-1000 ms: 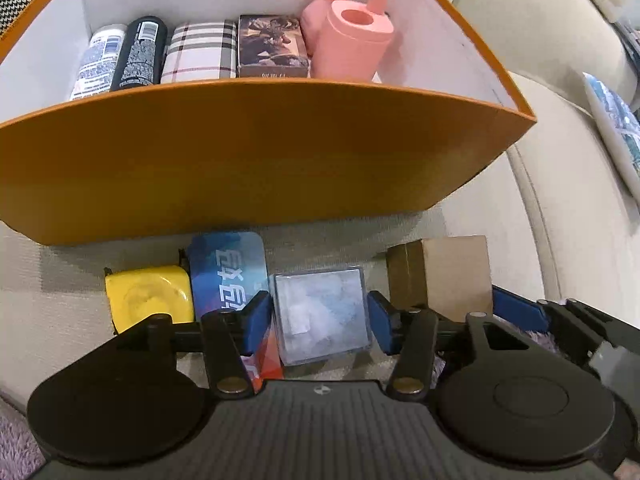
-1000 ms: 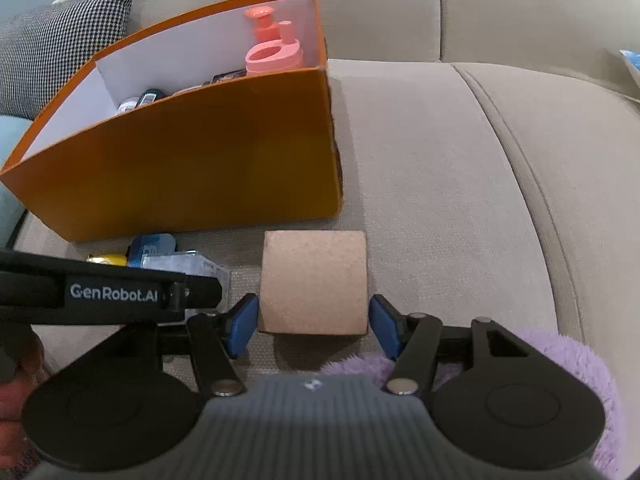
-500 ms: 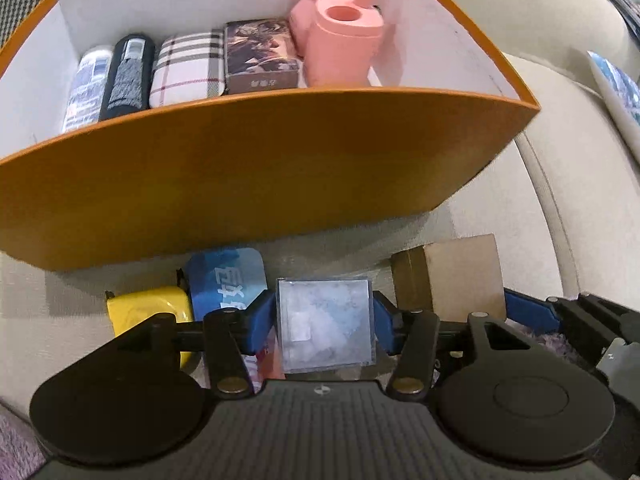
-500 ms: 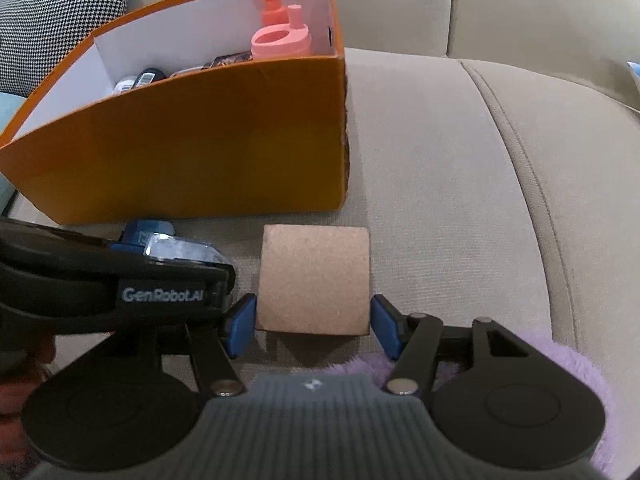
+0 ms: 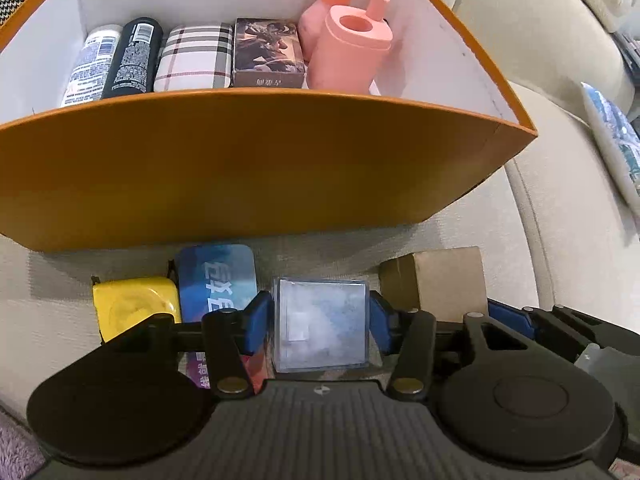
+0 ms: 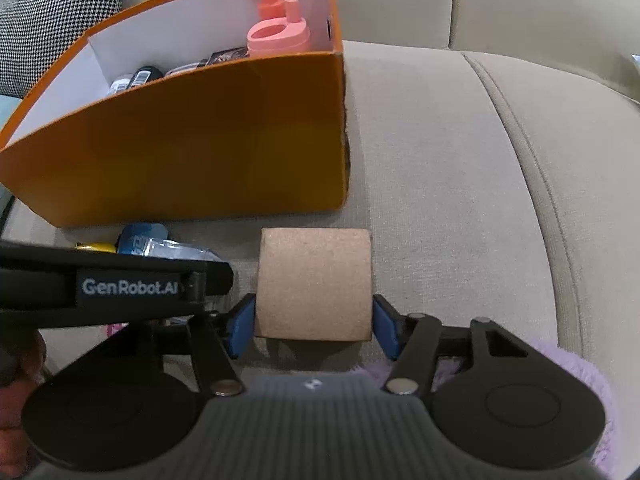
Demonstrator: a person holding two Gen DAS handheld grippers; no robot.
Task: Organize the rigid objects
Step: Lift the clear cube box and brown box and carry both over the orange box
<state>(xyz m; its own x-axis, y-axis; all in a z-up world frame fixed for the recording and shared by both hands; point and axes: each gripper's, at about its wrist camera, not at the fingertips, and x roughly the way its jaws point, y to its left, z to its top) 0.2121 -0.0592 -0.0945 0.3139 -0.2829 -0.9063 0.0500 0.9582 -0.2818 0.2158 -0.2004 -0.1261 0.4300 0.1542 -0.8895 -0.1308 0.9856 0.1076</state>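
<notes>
Left wrist view: the left tool point(image 5: 318, 326) straddles a clear plastic case point(image 5: 322, 322), its blue pads point(image 5: 256, 322) right at the case's sides and closing in; the pads look to be touching, so I judge it a grip just forming. In the right wrist view the right tool point(image 6: 314, 326) brackets a cork block point(image 6: 314, 282) the same way, jaws closing, pads against its sides.

The risks, as I judge them: the clear case is smooth and hard, so a shallow pinch could let it twist or slide out on the lift. A blue tin point(image 5: 218, 280) lies just left of the left tool, partly under its left finger, with a yellow tape measure point(image 5: 136, 306) beyond; a finger could drag the tin along. The two tools sit very close, the left one's body crossing in front of the right's left finger, so lifting together could knock them. The orange box point(image 5: 240, 176) stands straight ahead of both tools; its near wall is tall and a low carry would hit it.

Everything rests on a beige fabric sofa seat point(image 6: 440, 152), soft and yielding, with a houndstooth cushion point(image 6: 52, 20) beyond the box and purple fluffy fabric point(image 6: 580, 364) under the right tool.
</notes>
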